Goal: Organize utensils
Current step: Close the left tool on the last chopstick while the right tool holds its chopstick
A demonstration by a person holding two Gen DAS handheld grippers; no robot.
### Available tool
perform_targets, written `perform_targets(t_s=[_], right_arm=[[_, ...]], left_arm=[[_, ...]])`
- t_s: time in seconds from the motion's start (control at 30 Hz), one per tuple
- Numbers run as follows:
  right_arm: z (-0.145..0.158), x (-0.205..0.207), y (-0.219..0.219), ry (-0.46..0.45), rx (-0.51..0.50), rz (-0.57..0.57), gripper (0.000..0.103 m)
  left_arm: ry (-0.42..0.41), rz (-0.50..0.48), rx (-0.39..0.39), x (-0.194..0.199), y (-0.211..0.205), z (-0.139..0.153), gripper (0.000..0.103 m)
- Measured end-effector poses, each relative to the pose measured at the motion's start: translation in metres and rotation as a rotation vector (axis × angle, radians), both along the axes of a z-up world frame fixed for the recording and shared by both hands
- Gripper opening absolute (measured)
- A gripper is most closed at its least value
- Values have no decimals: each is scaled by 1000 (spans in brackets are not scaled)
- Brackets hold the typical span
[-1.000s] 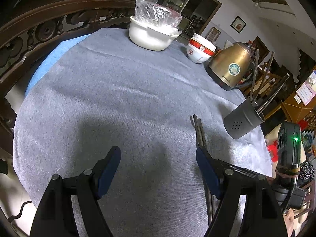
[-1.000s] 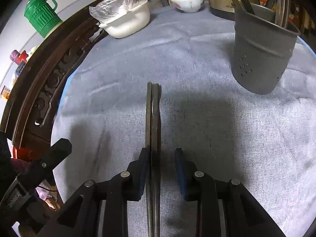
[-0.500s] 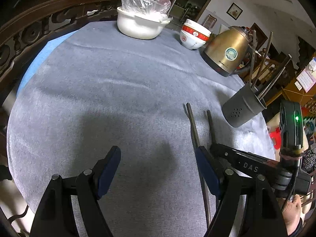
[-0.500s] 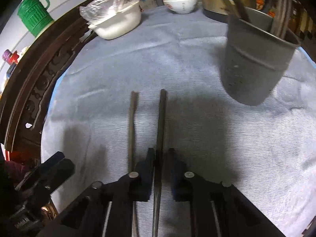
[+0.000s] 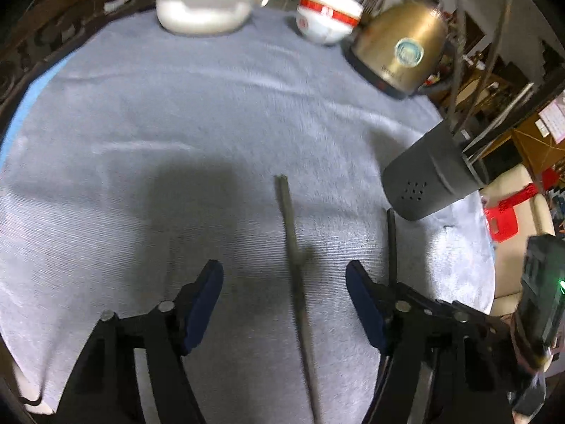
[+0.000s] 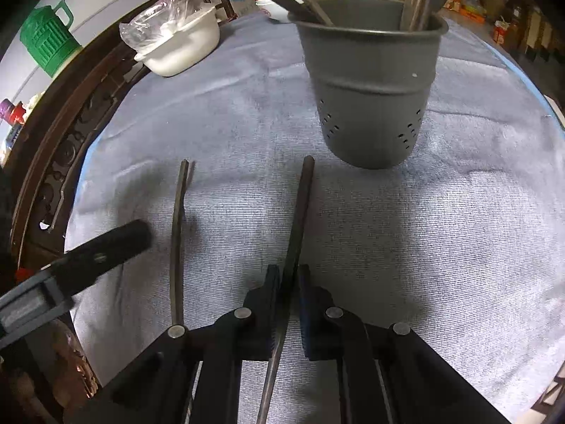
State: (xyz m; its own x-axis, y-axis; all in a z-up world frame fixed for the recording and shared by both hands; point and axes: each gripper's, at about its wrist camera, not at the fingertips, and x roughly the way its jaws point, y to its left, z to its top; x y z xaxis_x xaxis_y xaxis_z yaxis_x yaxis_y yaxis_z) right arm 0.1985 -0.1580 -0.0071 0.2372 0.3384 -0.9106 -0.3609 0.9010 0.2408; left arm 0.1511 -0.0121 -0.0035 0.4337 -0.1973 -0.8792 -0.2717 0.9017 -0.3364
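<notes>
My right gripper [image 6: 286,275] is shut on one dark chopstick [image 6: 300,205], whose tip points at the grey utensil holder [image 6: 370,81] just ahead; the holder contains several utensils. A second dark chopstick [image 6: 176,233] lies on the grey cloth to the left. In the left wrist view this lying chopstick [image 5: 295,258] runs between the open jaws of my left gripper [image 5: 284,282], which hovers over it. The held chopstick [image 5: 391,243] and the holder [image 5: 429,176] show at the right.
A gold kettle [image 5: 399,49], stacked red-and-white bowls [image 5: 326,17] and a white pot with a plastic bag [image 5: 204,3] stand at the table's far side. A carved wooden chair back [image 6: 53,162] borders the left edge. A green jug [image 6: 47,40] stands beyond.
The right gripper closed on one chopstick of the pair and carried it right, toward the holder. The left gripper moved over the other chopstick, which now lies between its jaws.
</notes>
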Motion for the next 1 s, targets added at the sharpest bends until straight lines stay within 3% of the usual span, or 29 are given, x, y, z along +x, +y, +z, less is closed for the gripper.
perform_targets(t_s=[0.03,0.1,0.13,0.17,0.4,0.57,0.7,0.93,1.0], right_arm=[[0,0,-2,0,4,0,12],[0,1,-4,3,12,0,12],[-1,1,-4,4,16,1,12],[-1,2,-5,6,18,3,12],[1,1,-8,26,1,48,12],[2,10,-2,67,-7,69,15],[7,18,-3,71,-27,28,15],[5,28,5,96,-50,8,15],[5,28,8,93,-69,18,14]], left_arm=[[29,0,12,5,-4,-5,63],[40,-9,90,9,-11,-6,36],[60,-53,75,13,-14,-9,10],[83,-74,64,15,-16,-11,8],[141,-226,147,11,-2,-10,7],[190,-193,102,15,17,-11,8],[207,-195,64,20,20,-10,21],[217,-201,110,38,12,-9,27],[223,-208,148,39,13,-11,7]])
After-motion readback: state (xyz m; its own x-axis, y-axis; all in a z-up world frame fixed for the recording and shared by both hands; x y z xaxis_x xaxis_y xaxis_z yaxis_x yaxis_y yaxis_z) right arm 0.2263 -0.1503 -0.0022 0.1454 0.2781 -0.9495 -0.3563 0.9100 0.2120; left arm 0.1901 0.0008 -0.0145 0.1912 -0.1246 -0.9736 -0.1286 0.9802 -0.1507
